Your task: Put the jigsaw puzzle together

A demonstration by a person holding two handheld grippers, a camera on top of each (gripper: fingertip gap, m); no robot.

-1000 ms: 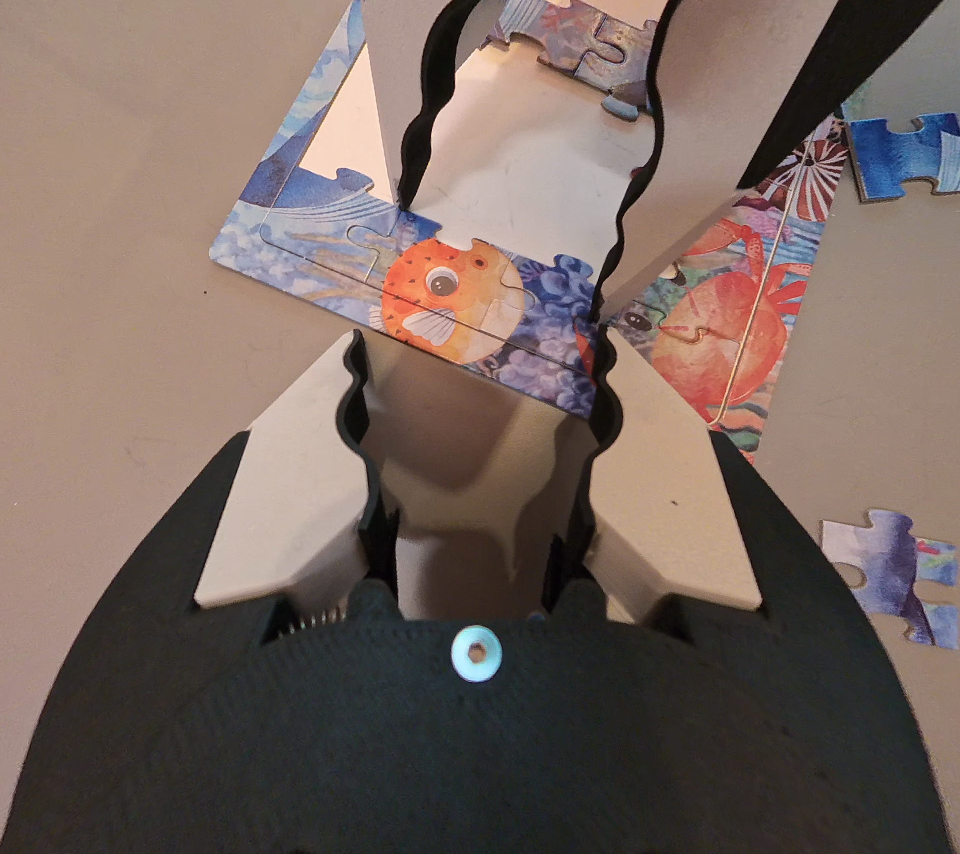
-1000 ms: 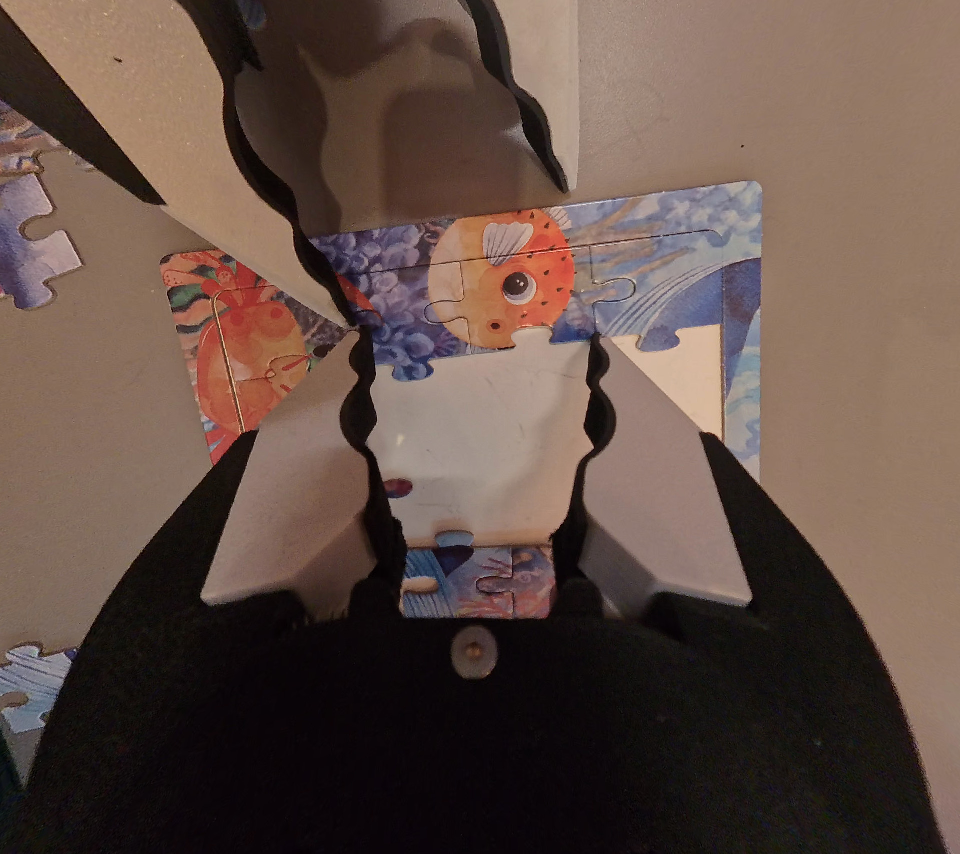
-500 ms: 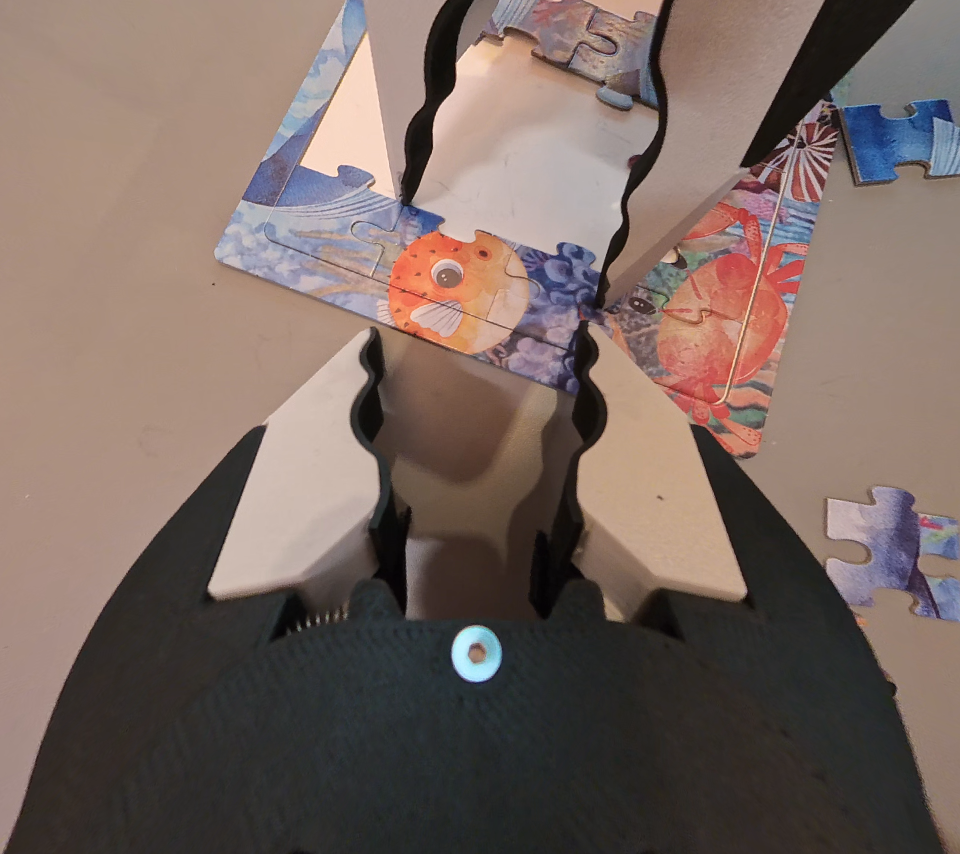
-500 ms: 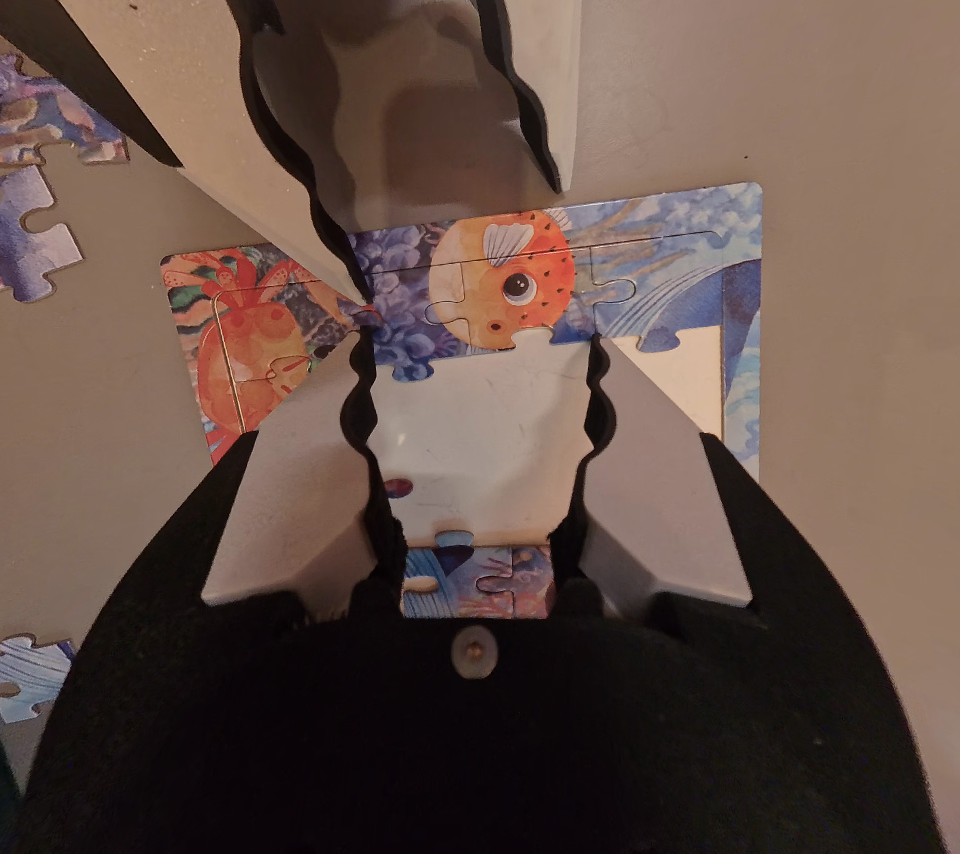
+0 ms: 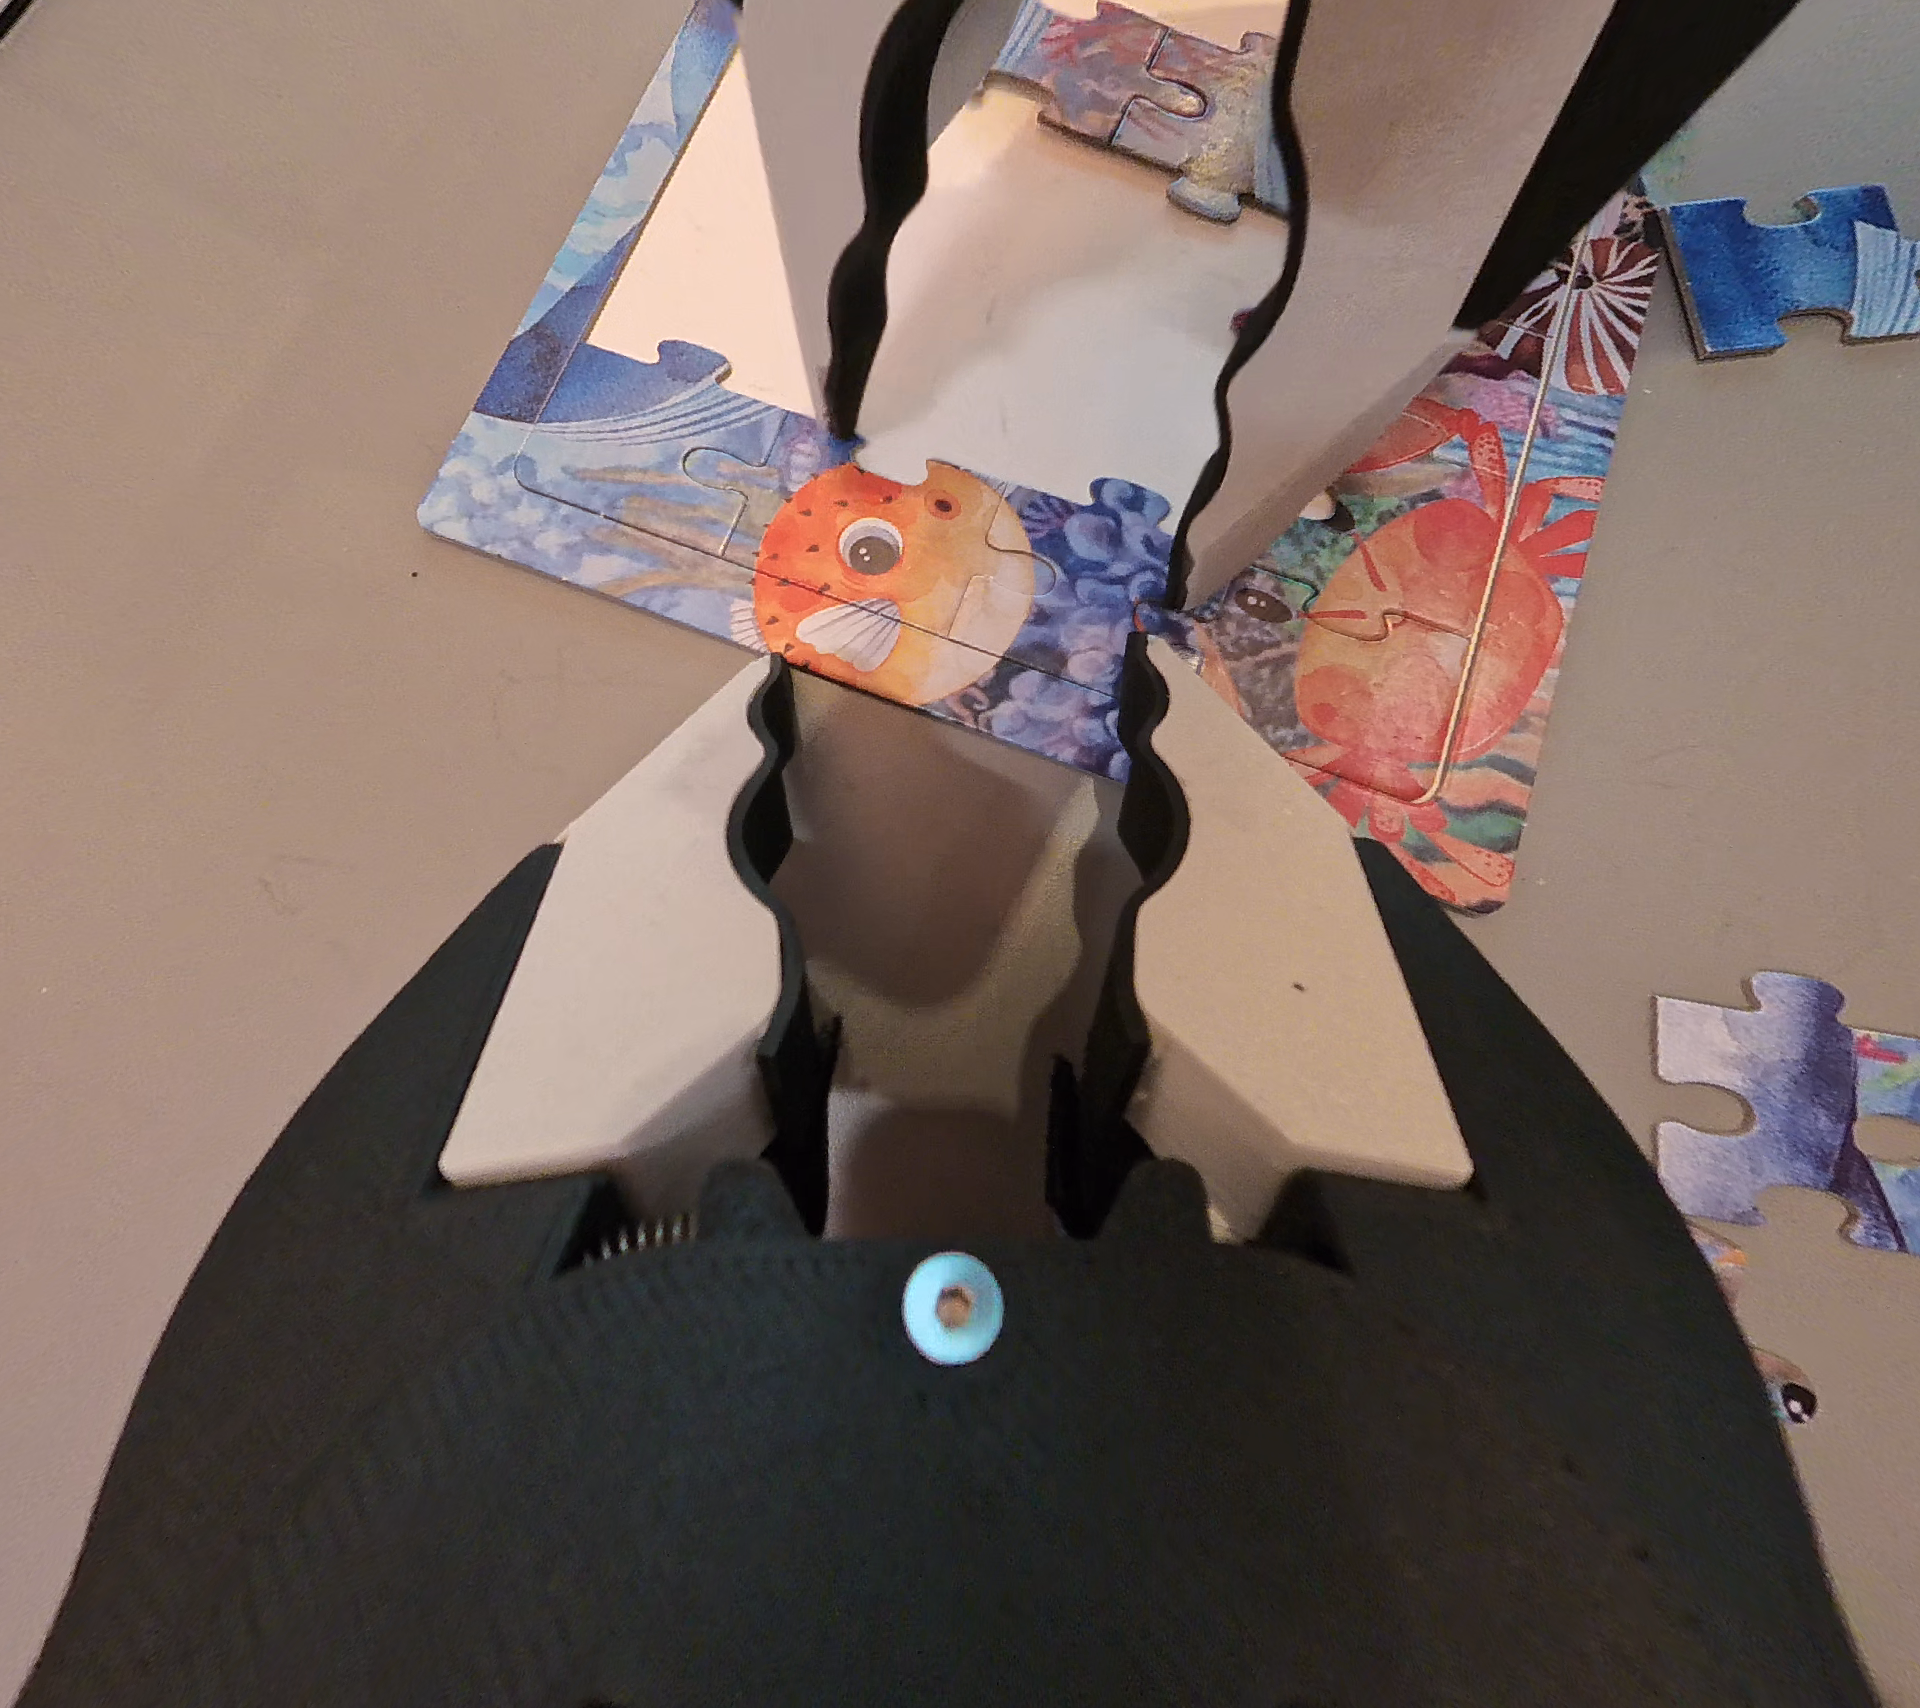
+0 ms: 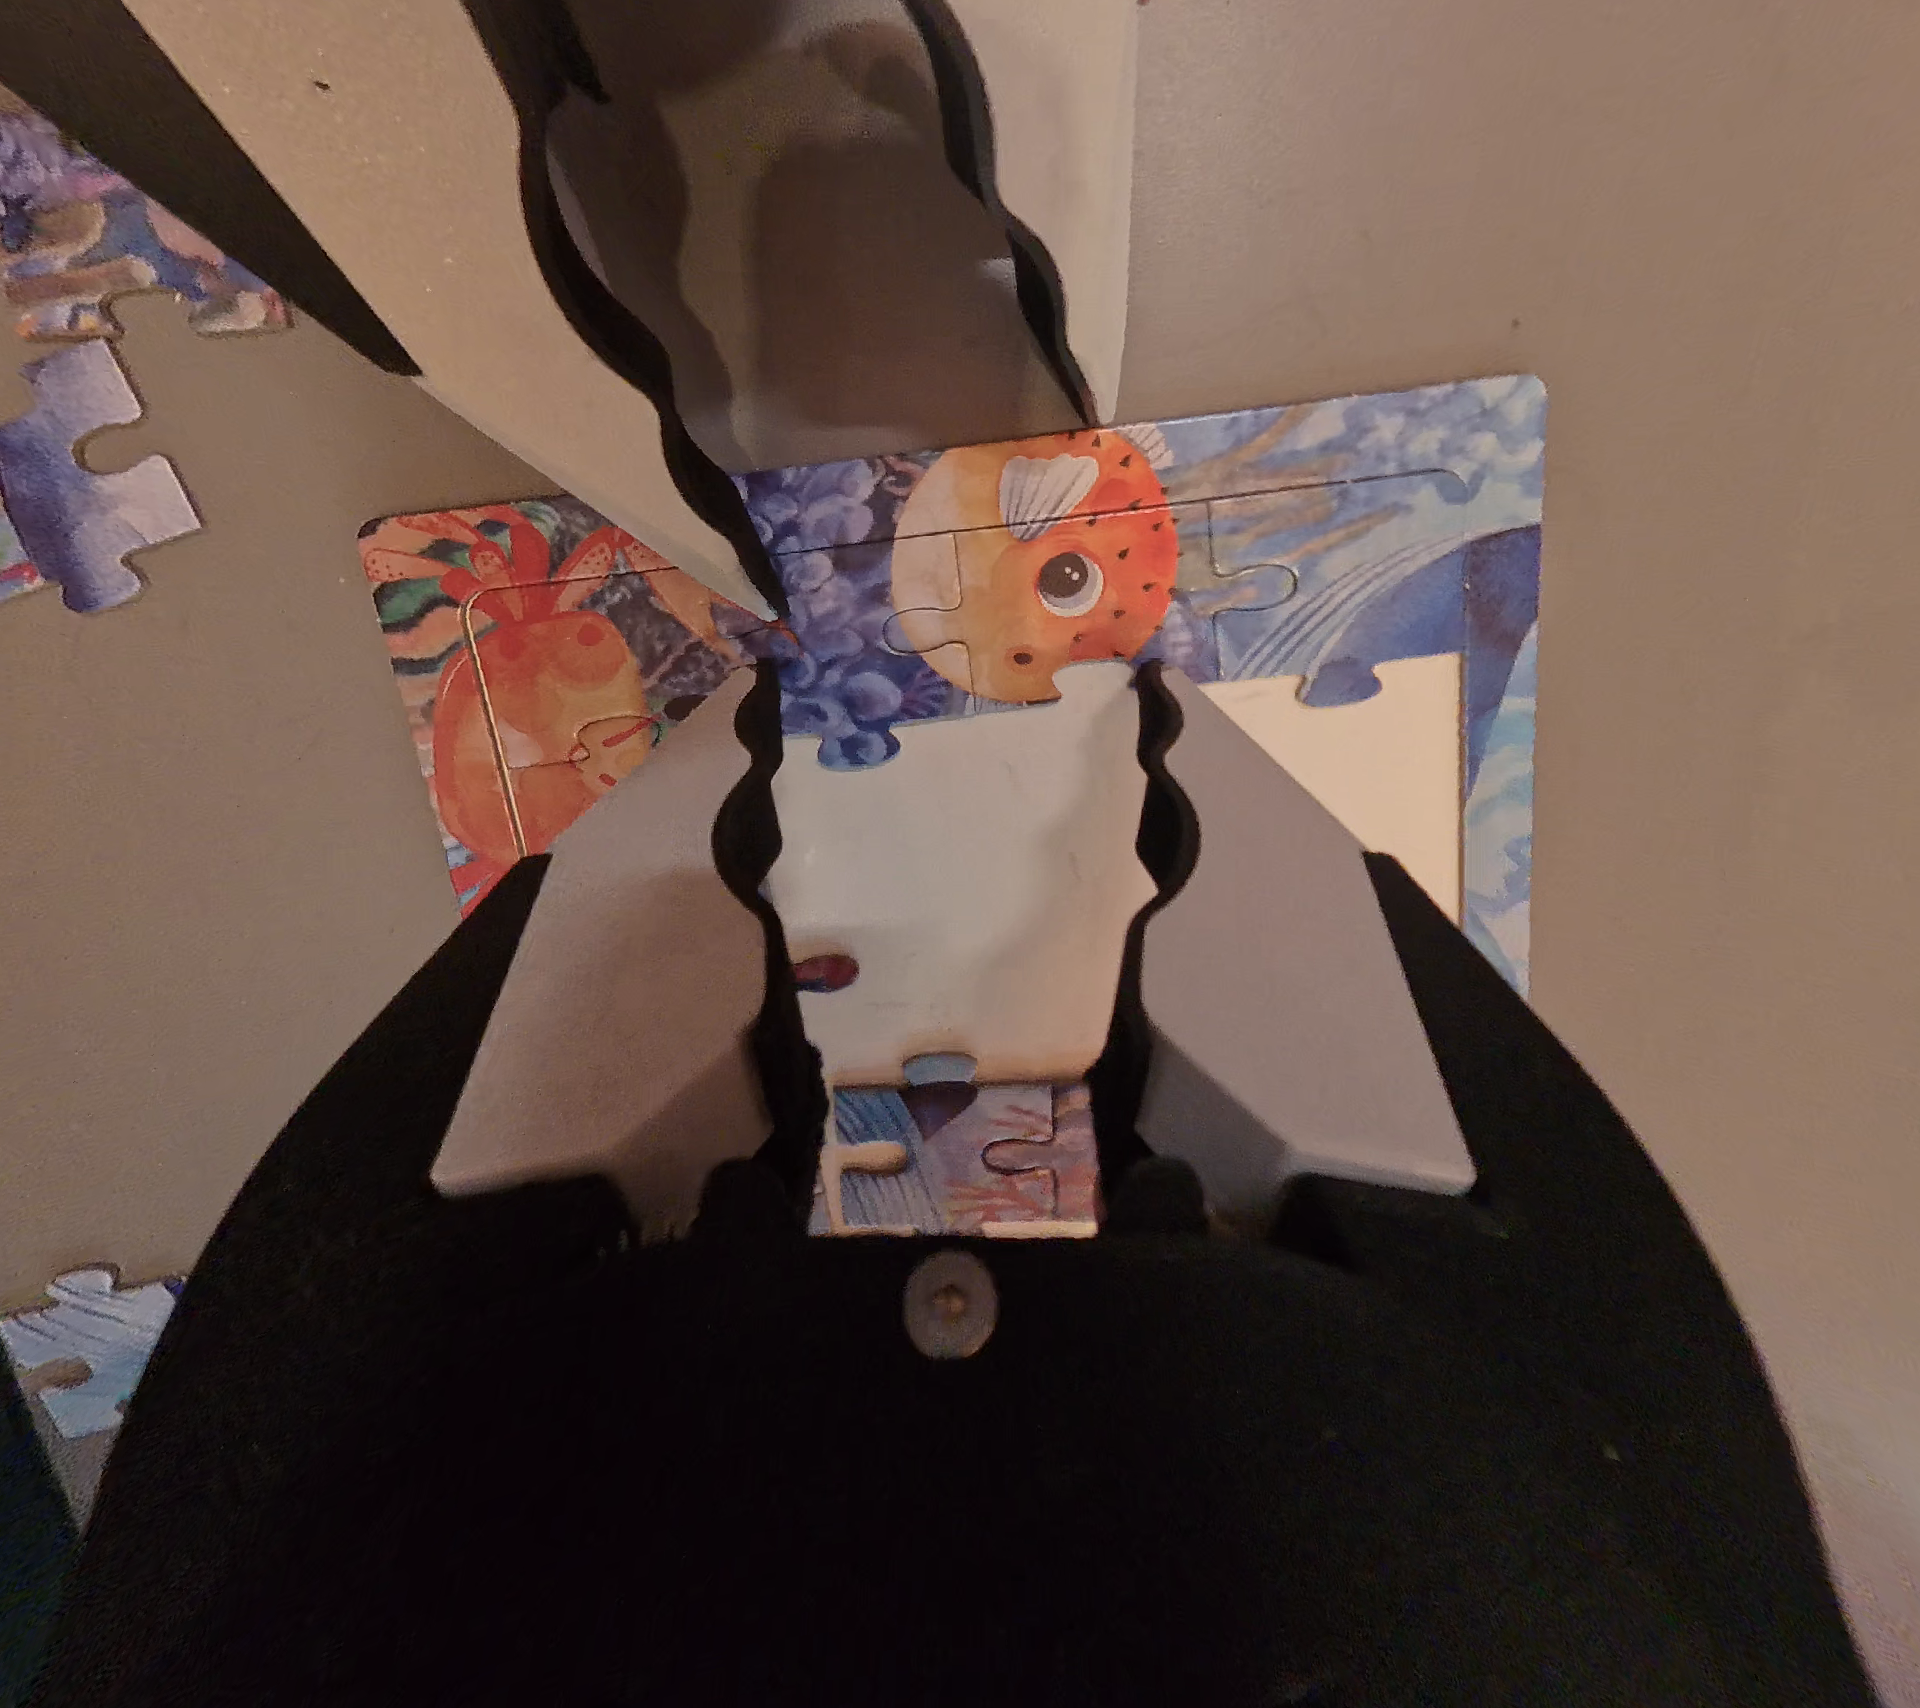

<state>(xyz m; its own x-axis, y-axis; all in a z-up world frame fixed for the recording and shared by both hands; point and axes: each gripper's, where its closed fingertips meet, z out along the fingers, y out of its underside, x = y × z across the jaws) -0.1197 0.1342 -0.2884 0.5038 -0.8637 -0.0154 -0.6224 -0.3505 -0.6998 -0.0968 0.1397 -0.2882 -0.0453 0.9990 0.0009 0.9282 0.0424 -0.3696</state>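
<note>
Jigsaw puzzle [image 5: 894, 588] half-built on table [image 5: 260, 411], left hand-held gripper [image 5: 951, 671] and right hand-held gripper [image 6: 951, 671] both released, empty

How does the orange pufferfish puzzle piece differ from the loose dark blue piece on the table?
The orange pufferfish puzzle piece sits locked into the puzzle frame; the loose dark blue piece lies outside it on the grey table. The first is joined to neighbours, the second joined to none. Both lie flat, picture up.
</note>
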